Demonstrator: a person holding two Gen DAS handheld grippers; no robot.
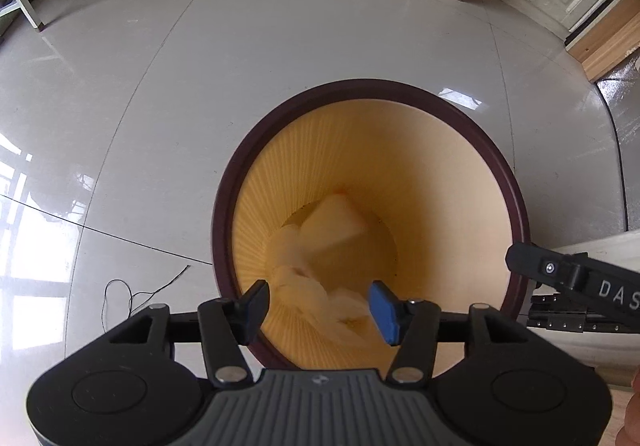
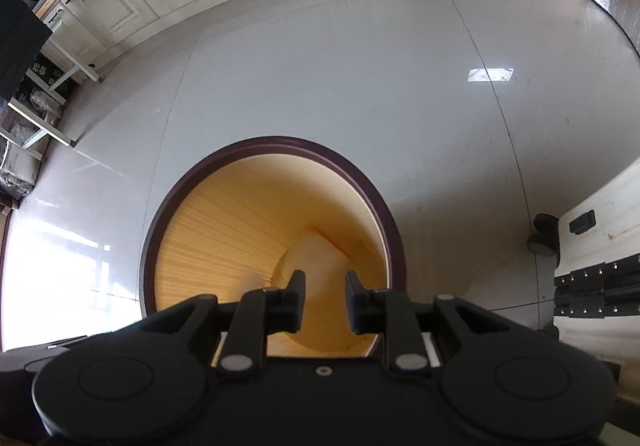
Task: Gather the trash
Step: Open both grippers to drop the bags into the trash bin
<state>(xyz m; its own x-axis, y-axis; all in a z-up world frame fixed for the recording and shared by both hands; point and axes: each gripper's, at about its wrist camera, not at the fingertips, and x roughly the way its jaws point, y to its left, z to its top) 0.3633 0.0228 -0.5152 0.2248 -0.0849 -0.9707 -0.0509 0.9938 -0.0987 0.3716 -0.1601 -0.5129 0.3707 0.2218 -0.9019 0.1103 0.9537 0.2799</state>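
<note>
Left wrist view shows both hand-held grippers, left [image 1: 318, 304] and right [image 2: 322, 300], parted and empty over the bin [image 1: 224, 206], white trash [image 1: 332, 226] at its bottom; next, fetch more.

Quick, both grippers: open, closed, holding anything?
Left gripper: open, empty, above the bin.
Right gripper: open, narrow gap, empty.

Bin mouth [image 1: 224, 182]: wide and unblocked beneath both my grippers; pale crumpled trash [image 1: 332, 230] lies only at the bottom. Tiled floor [image 1: 280, 26] around the bin: clear on the far side. Obstacles: thin black cord [image 1: 132, 290] left of the bin, caster wheel [image 2: 544, 234] and white frame [image 2: 600, 246] to its right.
</note>
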